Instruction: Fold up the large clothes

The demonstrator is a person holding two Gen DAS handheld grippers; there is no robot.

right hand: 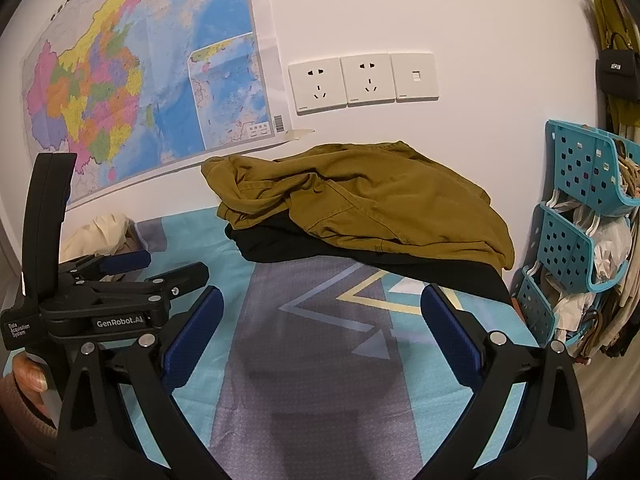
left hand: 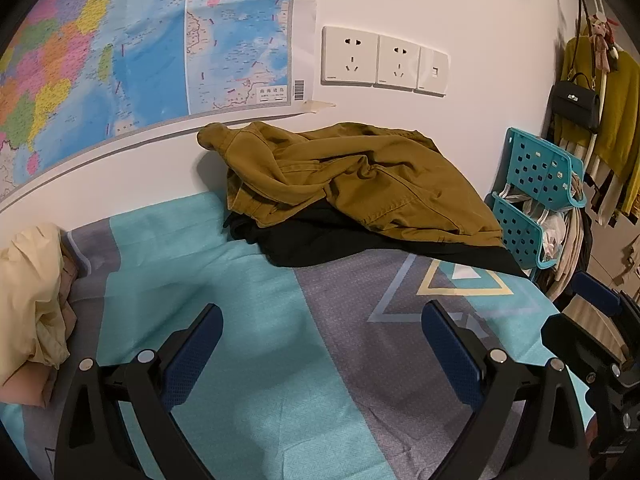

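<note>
A crumpled mustard-brown jacket (left hand: 352,176) (right hand: 360,204) lies on top of a black garment (left hand: 320,240) (right hand: 280,244), heaped against the wall at the far side of the bed (left hand: 248,320) (right hand: 312,380). My left gripper (left hand: 322,312) hovers open over the teal and grey bedsheet, well short of the pile, with nothing between its blue pads. My right gripper (right hand: 322,294) is open too, just before the black garment's near edge. In the right wrist view the left gripper (right hand: 178,263) shows at the left, held by a hand (right hand: 28,376). The right gripper (left hand: 568,308) appears at the left wrist view's right edge.
A cream garment (left hand: 32,292) (right hand: 100,232) is bunched at the bed's left. A teal plastic rack (left hand: 536,196) (right hand: 580,216) stuffed with items stands past the bed's right edge. Wall sockets (left hand: 384,60), a map (left hand: 120,48), hanging clothes and a black handbag (left hand: 574,104) line the walls.
</note>
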